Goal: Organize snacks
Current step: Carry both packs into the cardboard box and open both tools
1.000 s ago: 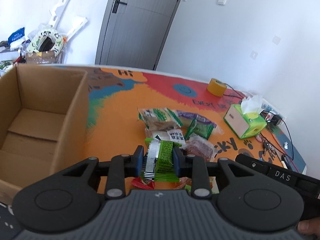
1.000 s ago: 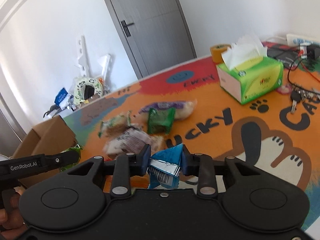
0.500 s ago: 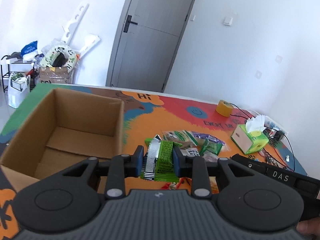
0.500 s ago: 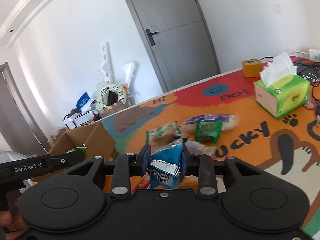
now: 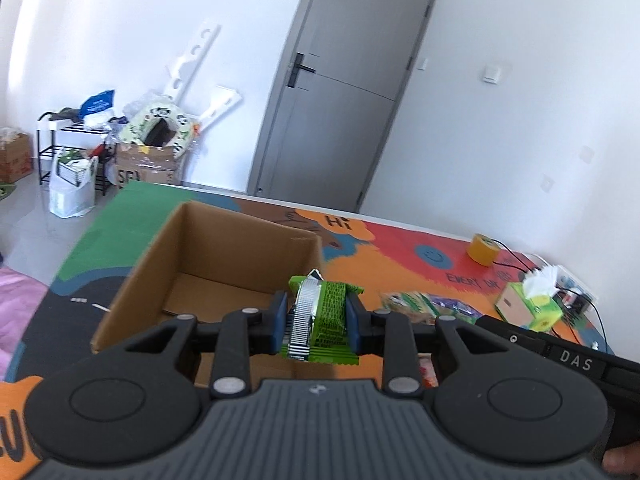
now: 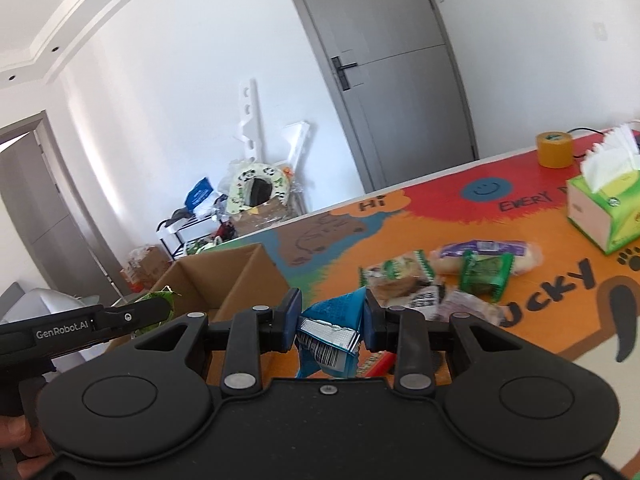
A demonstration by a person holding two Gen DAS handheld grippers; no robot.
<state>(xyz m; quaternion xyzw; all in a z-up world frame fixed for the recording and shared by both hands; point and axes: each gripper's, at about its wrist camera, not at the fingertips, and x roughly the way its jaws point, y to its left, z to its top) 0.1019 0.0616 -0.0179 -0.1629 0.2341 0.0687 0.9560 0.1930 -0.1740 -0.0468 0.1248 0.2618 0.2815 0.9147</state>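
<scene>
My left gripper (image 5: 318,322) is shut on a green snack packet (image 5: 324,320) and holds it in the air at the near right edge of an open cardboard box (image 5: 192,276). My right gripper (image 6: 330,322) is shut on a blue snack packet (image 6: 332,330), held above the table to the right of the box (image 6: 240,280). The left gripper (image 6: 132,314) also shows at the left of the right wrist view. Several snack packets (image 6: 452,276) lie in a loose pile on the colourful table mat (image 6: 540,224); part of the pile shows in the left wrist view (image 5: 428,306).
A green tissue box (image 6: 604,212) and a yellow tape roll (image 6: 554,148) stand at the table's far right, with cables (image 5: 576,300) beyond. A grey door (image 5: 340,112) and floor clutter (image 5: 148,148) lie behind the table.
Both grippers have risen and moved left toward the box with their packets held. The box now sits straight ahead of the left gripper.
</scene>
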